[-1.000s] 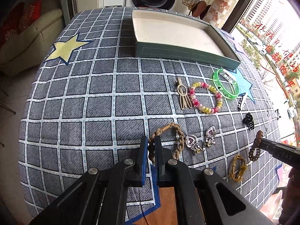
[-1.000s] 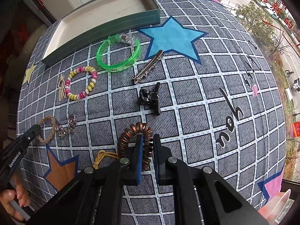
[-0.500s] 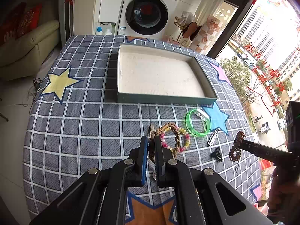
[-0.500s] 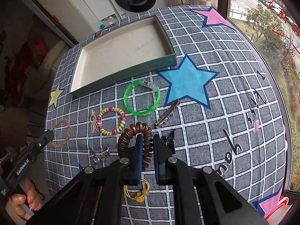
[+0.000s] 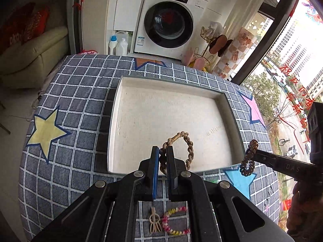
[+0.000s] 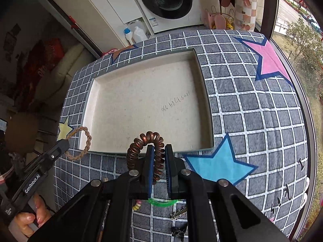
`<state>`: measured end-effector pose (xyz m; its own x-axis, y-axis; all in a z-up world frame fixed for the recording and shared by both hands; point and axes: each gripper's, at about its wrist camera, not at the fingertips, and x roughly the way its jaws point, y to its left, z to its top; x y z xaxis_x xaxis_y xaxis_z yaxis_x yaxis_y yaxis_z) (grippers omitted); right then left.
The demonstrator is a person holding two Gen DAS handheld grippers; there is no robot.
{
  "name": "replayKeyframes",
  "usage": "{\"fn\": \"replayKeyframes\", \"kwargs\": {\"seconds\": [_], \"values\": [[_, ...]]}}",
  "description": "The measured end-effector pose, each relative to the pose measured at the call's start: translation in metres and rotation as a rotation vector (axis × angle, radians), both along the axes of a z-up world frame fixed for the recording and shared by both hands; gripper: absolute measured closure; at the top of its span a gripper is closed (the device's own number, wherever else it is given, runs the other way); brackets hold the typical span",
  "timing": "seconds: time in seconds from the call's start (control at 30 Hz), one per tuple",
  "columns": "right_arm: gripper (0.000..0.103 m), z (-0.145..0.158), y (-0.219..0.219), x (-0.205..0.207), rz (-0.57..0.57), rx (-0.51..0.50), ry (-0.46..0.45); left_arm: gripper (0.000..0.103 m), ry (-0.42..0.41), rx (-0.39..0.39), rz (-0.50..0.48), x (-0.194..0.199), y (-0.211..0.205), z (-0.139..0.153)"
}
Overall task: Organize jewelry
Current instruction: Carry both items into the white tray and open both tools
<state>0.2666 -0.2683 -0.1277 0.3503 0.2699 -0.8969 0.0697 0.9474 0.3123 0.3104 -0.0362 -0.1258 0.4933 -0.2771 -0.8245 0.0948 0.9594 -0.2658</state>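
My left gripper (image 5: 162, 151) is shut on a tan braided bracelet (image 5: 186, 145) and holds it above the near edge of the shallow white-lined tray (image 5: 115, 121). My right gripper (image 6: 159, 151) is shut on a coppery spiral hair tie (image 6: 139, 143), raised above the tray's near edge (image 6: 208, 109). In the left wrist view the right gripper (image 5: 254, 154) shows at the right with the spiral tie (image 5: 247, 161). In the right wrist view the left gripper (image 6: 62, 143) shows at the left with the braided bracelet (image 6: 85, 141).
On the checked cloth (image 5: 76, 92) below lie a beaded bracelet (image 5: 173, 221), a beige clip (image 5: 154, 221), a green bangle (image 6: 161, 202), a metal clip (image 6: 178, 214) and a black claw clip (image 6: 177, 231). A washing machine (image 5: 169, 20) stands behind the table.
Both grippers have lifted their pieces off the cloth and carried them forward to the tray's near edge. The jewelry left on the cloth has dropped to the bottom of both views.
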Motion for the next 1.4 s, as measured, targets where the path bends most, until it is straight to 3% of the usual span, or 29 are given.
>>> {"fn": "replayKeyframes", "kwargs": {"seconds": [0.17,0.4,0.7,0.87,0.93,0.97,1.0,1.03,1.17,1.4], "values": [[0.092,-0.020,-0.004,0.050,0.012,0.005,0.028,0.084,0.016,0.033,0.043,0.041,-0.010,-0.020],[0.092,-0.048,-0.005,0.094,0.053,-0.019,0.064,0.084,0.022,0.125,0.022,0.075,-0.034,-0.045],[0.091,-0.075,-0.008,0.110,0.059,-0.052,0.108,0.084,0.063,0.265,0.017,0.085,-0.045,-0.075],[0.090,-0.075,-0.004,0.111,0.085,-0.077,0.094,0.084,0.096,0.303,0.018,0.086,-0.045,-0.083],[0.081,-0.075,-0.002,0.112,0.097,-0.066,0.089,0.084,0.108,0.307,0.013,0.086,-0.046,-0.084],[0.065,-0.074,-0.002,0.112,0.096,-0.061,0.087,0.084,0.105,0.308,0.013,0.085,-0.047,-0.083],[0.043,-0.073,-0.002,0.112,0.091,-0.068,0.084,0.084,0.103,0.306,0.014,0.084,-0.047,-0.082],[0.037,-0.072,-0.002,0.111,0.084,-0.070,0.079,0.083,0.100,0.302,0.015,0.083,-0.047,-0.080],[0.036,-0.065,-0.007,0.110,0.058,0.004,0.055,0.083,0.084,0.281,0.015,0.081,-0.046,-0.072],[0.036,-0.049,-0.016,0.103,0.011,0.049,0.021,0.083,0.083,0.264,0.015,0.078,-0.048,-0.064]]}}
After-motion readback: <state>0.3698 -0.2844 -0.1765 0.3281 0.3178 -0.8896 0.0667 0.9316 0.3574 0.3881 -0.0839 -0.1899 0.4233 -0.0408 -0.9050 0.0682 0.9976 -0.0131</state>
